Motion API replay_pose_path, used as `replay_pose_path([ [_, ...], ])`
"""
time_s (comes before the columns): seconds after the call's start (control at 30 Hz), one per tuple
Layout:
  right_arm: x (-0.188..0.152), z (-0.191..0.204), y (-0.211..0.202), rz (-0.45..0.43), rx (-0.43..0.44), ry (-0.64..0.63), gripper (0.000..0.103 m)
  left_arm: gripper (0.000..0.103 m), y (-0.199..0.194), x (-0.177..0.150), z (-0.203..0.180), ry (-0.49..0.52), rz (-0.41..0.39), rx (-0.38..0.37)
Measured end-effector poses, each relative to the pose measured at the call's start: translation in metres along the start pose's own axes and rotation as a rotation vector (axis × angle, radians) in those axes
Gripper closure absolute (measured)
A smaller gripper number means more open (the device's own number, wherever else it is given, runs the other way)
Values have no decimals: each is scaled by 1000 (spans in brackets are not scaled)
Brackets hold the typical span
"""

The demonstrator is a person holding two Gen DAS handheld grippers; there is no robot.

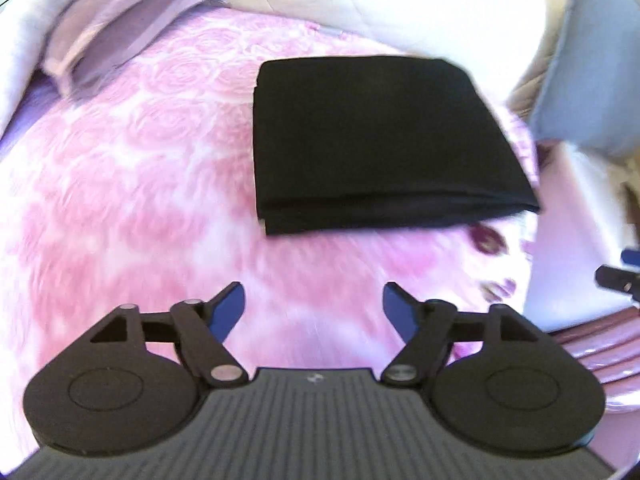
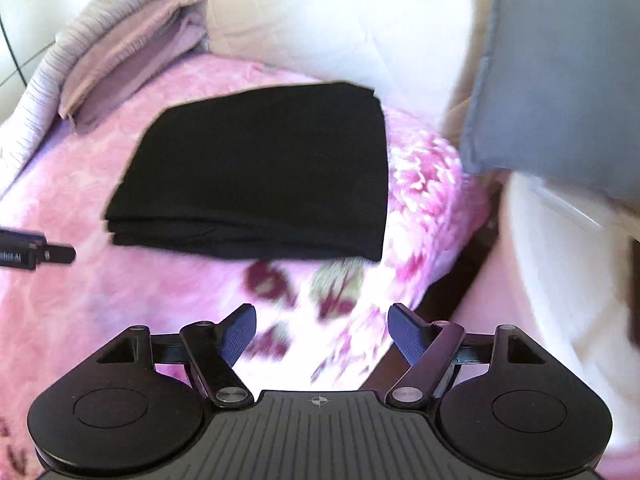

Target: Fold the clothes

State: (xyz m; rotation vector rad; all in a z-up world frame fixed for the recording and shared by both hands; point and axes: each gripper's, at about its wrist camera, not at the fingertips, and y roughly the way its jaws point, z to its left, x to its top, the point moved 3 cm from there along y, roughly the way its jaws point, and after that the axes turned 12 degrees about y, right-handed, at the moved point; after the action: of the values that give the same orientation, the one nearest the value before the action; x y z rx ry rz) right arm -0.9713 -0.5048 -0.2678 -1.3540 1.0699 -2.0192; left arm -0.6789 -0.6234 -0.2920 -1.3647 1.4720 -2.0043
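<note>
A black garment (image 1: 380, 140) lies folded into a flat rectangle on the pink rose-patterned blanket (image 1: 132, 184); its layered edges face the cameras. In the right wrist view the same black garment (image 2: 264, 172) sits ahead and slightly left. My left gripper (image 1: 313, 306) hovers over the blanket short of the garment, jaws wide apart, nothing between the blue pads. My right gripper (image 2: 322, 330) is also open and empty, over the blanket's flowered edge. A tip of the left gripper (image 2: 52, 254) shows at the left edge of the right wrist view.
Folded lilac and grey fabrics (image 1: 120, 28) are stacked at the back left. A cream cushion (image 2: 328, 28) lies behind the garment and a pale blue pillow (image 2: 560, 80) at the right. The bed's edge drops off at the right (image 2: 452, 292).
</note>
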Motion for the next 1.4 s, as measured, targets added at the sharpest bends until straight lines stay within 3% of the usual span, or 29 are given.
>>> replay_pose_path([
  [0.13,-55,25,-77,-52,-18,145,26,17,-76,-42,-8,-9,-85,-13],
  [0.33,-115,70,-179,-156,-53,218,26,2,-174,-79,-15,-14,-176,-35],
  [0.6,-112,103,-249,-245,-60,199,25,2,-248,-73,-33,29,-230,-32],
  [0.87,-89,114,-278,-284,-70,146,25,4,-280,-59,-42,15,-270,11],
  [1.03,-82,114,-276,-256,-81,128,25,5,-287,-58,-45,32,-260,53],
  [1.4,-89,124,-269,-222,-72,110,25,5,-277,-72,-48,28,-205,44],
])
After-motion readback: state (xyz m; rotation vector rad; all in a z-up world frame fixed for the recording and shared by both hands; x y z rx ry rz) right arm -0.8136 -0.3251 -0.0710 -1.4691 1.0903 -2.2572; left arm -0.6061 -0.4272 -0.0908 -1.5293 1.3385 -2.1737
